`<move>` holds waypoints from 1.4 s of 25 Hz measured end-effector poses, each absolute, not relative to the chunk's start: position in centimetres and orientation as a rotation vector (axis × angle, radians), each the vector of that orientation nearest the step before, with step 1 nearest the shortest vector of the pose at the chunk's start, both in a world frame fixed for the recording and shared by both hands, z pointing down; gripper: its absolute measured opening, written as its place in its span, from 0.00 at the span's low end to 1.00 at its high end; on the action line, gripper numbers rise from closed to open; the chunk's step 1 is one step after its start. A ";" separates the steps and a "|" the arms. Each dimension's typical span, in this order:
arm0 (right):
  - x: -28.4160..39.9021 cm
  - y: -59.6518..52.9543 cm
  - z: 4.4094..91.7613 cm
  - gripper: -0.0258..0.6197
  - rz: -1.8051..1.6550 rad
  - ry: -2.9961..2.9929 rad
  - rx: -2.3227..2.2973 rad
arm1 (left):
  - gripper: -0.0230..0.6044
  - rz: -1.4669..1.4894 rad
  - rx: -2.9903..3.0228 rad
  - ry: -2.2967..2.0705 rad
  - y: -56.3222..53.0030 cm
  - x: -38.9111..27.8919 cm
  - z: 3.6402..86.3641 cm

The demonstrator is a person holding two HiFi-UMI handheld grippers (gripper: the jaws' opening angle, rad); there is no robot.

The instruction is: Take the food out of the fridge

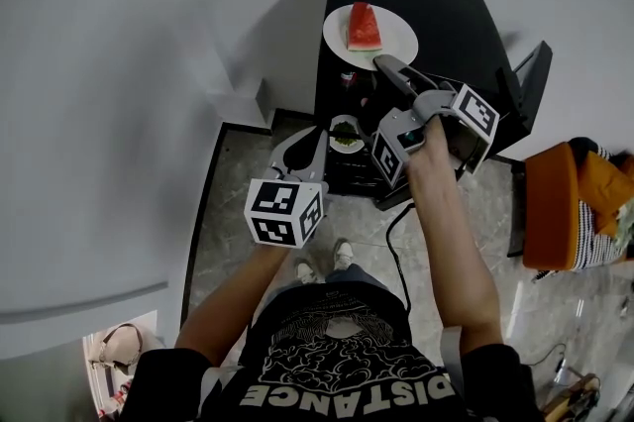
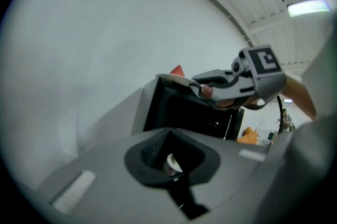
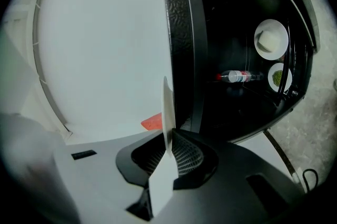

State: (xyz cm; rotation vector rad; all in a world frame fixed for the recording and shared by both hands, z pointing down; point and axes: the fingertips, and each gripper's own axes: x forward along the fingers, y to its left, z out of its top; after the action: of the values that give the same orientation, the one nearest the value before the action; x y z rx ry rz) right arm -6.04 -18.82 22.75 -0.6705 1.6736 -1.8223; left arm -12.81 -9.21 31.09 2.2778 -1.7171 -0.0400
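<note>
Held the left tongs [image 1: 302, 145] just left of the fridge [image 1: 446, 9], at its open front, clenched. Made out only a small pale thing in the hollow between the jaws, too unclear to name. Found the plate [image 1: 396, 42] with the watermelon [image 1: 363, 27] resting on top of the fridge. Gripped that plate's rim with the right tongs [image 1: 380, 63], jaws closed thin on it. Counted a bowl [image 3: 271, 39], a bottle [image 3: 239, 77] and a dish of greens [image 3: 277, 77] inside the fridge. Judged the step in hand as setting the plate down on top. Needed next: let go of the rim, back off without dragging the plate, then reach inside for another item.
</note>
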 end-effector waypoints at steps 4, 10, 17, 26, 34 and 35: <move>-6.5 -19.8 22.5 0.07 -1.794 1.682 -0.610 | 0.04 -0.034 2.289 -1.699 -10.4 -12.9 31.2; -5.8 -19.3 21.9 0.18 -1.740 1.706 -0.534 | 0.04 -0.026 2.302 -1.688 -10.4 -12.2 31.2; -3.0 -16.0 21.4 0.18 -1.625 1.817 -0.509 | 0.04 0.001 2.320 -1.666 -10.1 -11.1 31.0; -0.3 -10.6 24.2 0.13 -1.142 2.383 -0.978 | 0.04 0.036 2.395 -1.555 -9.0 -6.2 29.8; 1.4 -7.4 27.9 0.07 -0.434 2.811 -1.568 | 0.04 0.074 2.460 -1.474 -7.8 -2.7 29.7; 1.5 -7.3 28.5 0.07 -0.387 2.837 -1.608 | 0.04 0.080 2.465 -1.468 -7.7 -2.4 29.8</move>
State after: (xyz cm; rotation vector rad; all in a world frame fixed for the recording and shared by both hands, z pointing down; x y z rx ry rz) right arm 1.51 -7.26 28.47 -1.6084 2.8375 -0.3873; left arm -2.38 -7.69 29.80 2.4650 -1.4681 0.0802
